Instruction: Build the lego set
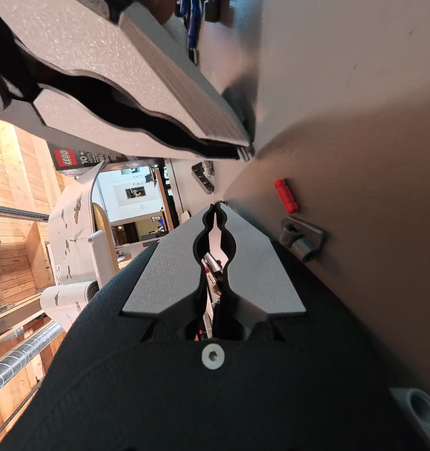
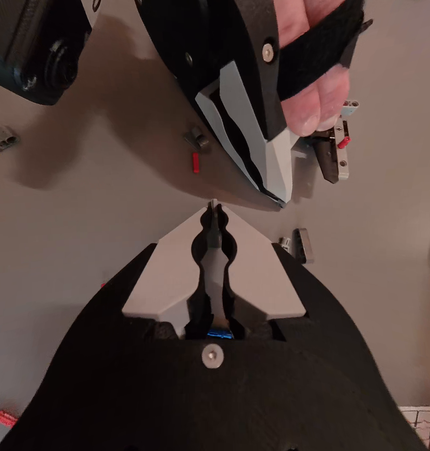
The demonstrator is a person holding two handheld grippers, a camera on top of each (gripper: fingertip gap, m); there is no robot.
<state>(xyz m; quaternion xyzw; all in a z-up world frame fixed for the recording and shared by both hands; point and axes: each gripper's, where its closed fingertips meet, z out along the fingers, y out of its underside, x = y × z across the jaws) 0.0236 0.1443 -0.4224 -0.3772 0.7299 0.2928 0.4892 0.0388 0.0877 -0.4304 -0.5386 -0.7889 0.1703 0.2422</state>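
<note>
My right gripper (image 2: 214, 207) is shut on a small grey pin (image 2: 214, 235) that pokes out past its tips, just above the grey table (image 2: 87, 219). In the left wrist view the right gripper (image 1: 245, 151) comes in from the upper left with the pin's end (image 1: 245, 153) showing. My left gripper (image 1: 215, 206) is shut, tips together, with nothing seen between them. In the right wrist view a hand holds it (image 2: 280, 203), tips down near the table, a short way right of my right gripper's tips.
On the table lie a red axle piece (image 2: 196, 163), a grey connector (image 2: 197, 139), a dark beam with a pin (image 2: 303, 245), a part-built assembly (image 2: 336, 151) and a blue pin (image 2: 220, 333). The set's box (image 1: 82, 158) stands at the far side. My hands' fingertips stand some 6 centimetres from each other. My right tips are roughly 4 centimetres from the red axle piece (image 2: 196, 163).
</note>
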